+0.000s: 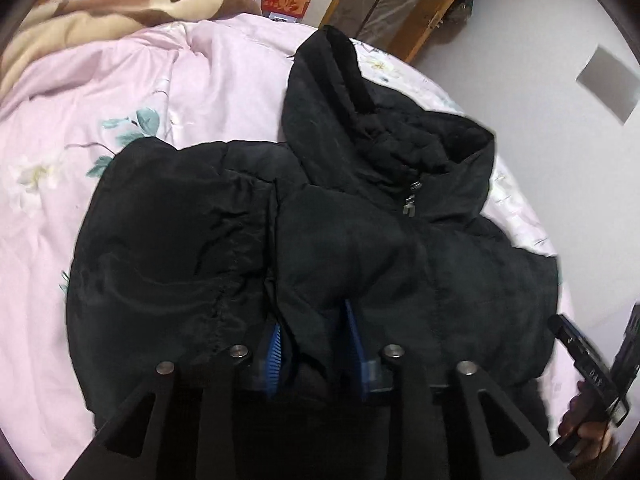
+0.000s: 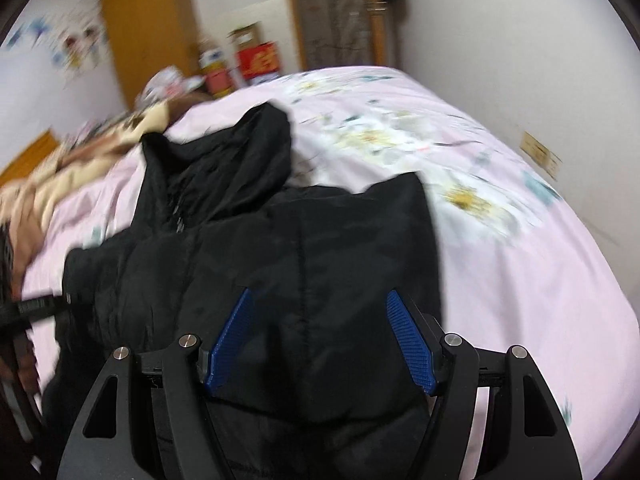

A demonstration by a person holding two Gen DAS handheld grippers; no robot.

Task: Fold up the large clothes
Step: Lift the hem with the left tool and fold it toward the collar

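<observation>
A black hooded padded jacket (image 1: 360, 240) lies on the pink floral bed cover (image 1: 120, 80), its hood (image 1: 320, 92) pointing away and its zipper pulls (image 1: 410, 200) near the collar. My left gripper (image 1: 312, 316) has its blue pads pressed on a bunched fold of the jacket near its lower part; fabric covers the fingertips. In the right wrist view, my right gripper (image 2: 320, 294) stands wide open over the jacket (image 2: 300, 248), its blue pads (image 2: 412, 340) bare. The right gripper's body and a hand (image 1: 588, 432) show at the left view's lower right edge.
A beige and brown blanket (image 1: 80, 24) is heaped at the bed's far end. Boxes, one red (image 1: 288, 0), stand beyond the bed, next to a wooden wardrobe (image 2: 148, 28). A white wall (image 1: 560, 40) runs along the bed's right side. Pink cover (image 2: 520, 260) lies bare right of the jacket.
</observation>
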